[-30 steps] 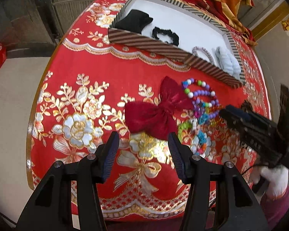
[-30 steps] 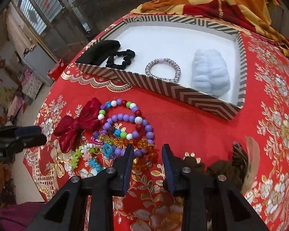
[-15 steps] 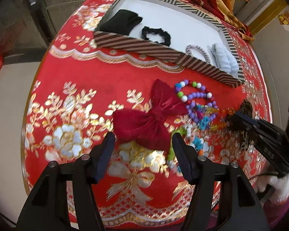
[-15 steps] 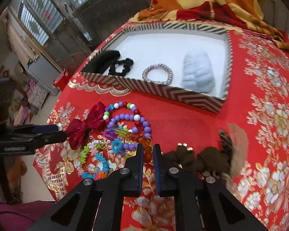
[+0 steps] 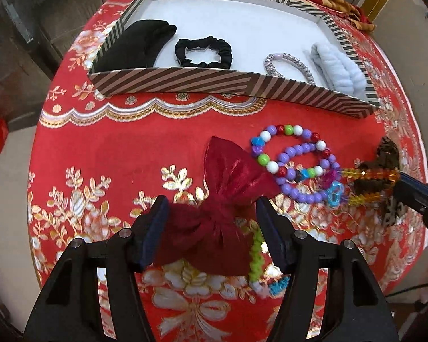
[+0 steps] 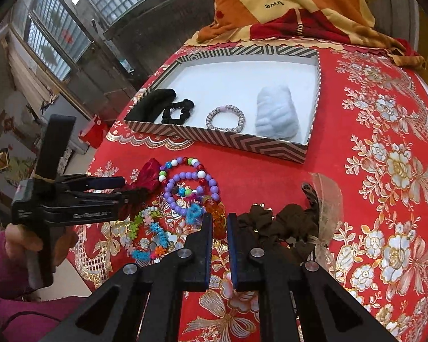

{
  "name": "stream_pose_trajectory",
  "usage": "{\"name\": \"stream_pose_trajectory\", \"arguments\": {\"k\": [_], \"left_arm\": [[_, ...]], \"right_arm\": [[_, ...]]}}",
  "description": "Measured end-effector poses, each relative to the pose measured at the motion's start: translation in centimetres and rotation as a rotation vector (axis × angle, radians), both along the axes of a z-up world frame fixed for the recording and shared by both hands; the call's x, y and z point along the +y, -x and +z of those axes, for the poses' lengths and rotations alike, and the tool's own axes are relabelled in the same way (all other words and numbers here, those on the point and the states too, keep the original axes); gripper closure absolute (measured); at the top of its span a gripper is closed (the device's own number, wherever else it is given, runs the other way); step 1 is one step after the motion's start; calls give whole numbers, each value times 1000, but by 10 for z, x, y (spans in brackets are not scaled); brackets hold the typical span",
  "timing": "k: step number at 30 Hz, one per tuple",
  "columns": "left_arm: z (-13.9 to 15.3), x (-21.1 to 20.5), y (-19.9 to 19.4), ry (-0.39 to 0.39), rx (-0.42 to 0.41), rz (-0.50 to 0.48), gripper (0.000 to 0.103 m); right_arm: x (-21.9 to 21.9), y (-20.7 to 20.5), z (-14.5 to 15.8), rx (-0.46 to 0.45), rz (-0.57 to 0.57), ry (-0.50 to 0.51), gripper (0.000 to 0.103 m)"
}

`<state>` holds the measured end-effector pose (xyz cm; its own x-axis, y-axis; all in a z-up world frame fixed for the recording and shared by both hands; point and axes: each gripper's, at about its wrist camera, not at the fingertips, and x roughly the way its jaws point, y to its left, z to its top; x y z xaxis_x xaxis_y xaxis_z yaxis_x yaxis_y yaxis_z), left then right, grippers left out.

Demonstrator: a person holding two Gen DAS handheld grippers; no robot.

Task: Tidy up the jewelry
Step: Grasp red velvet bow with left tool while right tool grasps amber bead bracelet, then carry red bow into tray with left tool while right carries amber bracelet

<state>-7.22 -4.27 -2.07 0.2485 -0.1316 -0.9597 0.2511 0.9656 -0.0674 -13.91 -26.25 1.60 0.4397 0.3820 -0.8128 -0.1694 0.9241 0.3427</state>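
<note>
A dark red satin bow (image 5: pixel 222 199) lies on the red embroidered cloth. My left gripper (image 5: pixel 212 222) stands open astride it, one finger on each side of its knot; the same gripper (image 6: pixel 122 189) shows at the left of the right wrist view. Beside the bow lie a multicoloured bead bracelet (image 5: pixel 285 148) and a purple one (image 6: pixel 185 191). My right gripper (image 6: pixel 219 219) is shut on an amber bead bracelet (image 5: pixel 368 174), which is pulled taut toward its tips. A brown scrunchie (image 6: pixel 276 222) lies just right of it.
A striped tray (image 6: pixel 214 139) behind the pile holds a black cloth piece (image 5: pixel 139 42), a black scrunchie (image 5: pixel 204 51), a silver hair tie (image 6: pixel 225 119) and a pale blue fluffy scrunchie (image 6: pixel 276 114). A green and blue flower string (image 6: pixel 145 233) lies near the table's front edge. A patterned blanket (image 6: pixel 285 8) is heaped beyond the tray.
My left gripper has opened wider and come forward and down until the bow sits between its fingers. My right gripper has shut on the amber bracelet and drawn it away from the pile.
</note>
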Motion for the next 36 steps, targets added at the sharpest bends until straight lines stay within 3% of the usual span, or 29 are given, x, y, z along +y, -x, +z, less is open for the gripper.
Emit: {"name": "stream_pose_trajectory", "arguments": {"k": [1,3,5,7,14,26,29,31,34,36], "left_arm": [[-1,0,-1,0,-2,-1,41],[-4,2,-2,2,-3,0,65],[-4,2,-2,-27,-22,-10,82],[-5,3,-2,-28,-21,-15,85],[8,21,1,36,-2,47,88],[42,28,12,39,-73,71,88],[44,26,14,42,-79,71,88],[43,25,14,41,-76,70,88],[41,25,15,39,-67,70,88],[40,26,16,40,-58,73,88]], "right_arm": [[0,0,1,-1,0,-1,94],[0,0,3,-5,1,-4,94],[1,0,6,-11,6,-10,94],[3,0,9,-16,12,-12,94],[15,-2,21,-42,49,-18,94],[21,-3,46,-105,66,-6,94],[19,-4,38,-78,73,1,94],[20,-5,23,-45,75,74,94],[19,-8,-3,17,73,93,84],[18,-11,-15,40,67,94,84]]}}
